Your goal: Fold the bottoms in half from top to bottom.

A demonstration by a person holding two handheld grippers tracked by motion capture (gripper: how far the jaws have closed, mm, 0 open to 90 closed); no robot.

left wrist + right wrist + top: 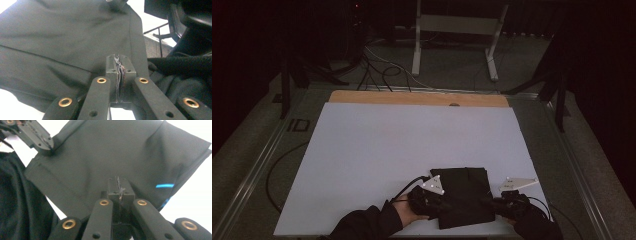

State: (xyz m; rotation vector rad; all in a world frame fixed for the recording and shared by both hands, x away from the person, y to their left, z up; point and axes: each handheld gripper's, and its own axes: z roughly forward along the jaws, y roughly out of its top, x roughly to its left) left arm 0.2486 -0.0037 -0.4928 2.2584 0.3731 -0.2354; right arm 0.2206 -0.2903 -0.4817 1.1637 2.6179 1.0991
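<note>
Dark garment (464, 195) lay folded small on white table (377, 150); left gripper (120, 72) and right gripper (119, 191) clamped its near edge. Final fold or release probably remained.

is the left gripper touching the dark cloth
Touching. The left gripper view shows the left gripper with its fingers pinched shut on the dark cloth edge.

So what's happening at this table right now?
A person is handling a dark folded garment on a white table with a handheld gripper in each hand. The left gripper is shut on the cloth's edge, layers of fabric pinched between its jaws, and the right gripper is shut on the edge at the other side. The garment lies near the table's front edge, spread between the two grips.
</note>
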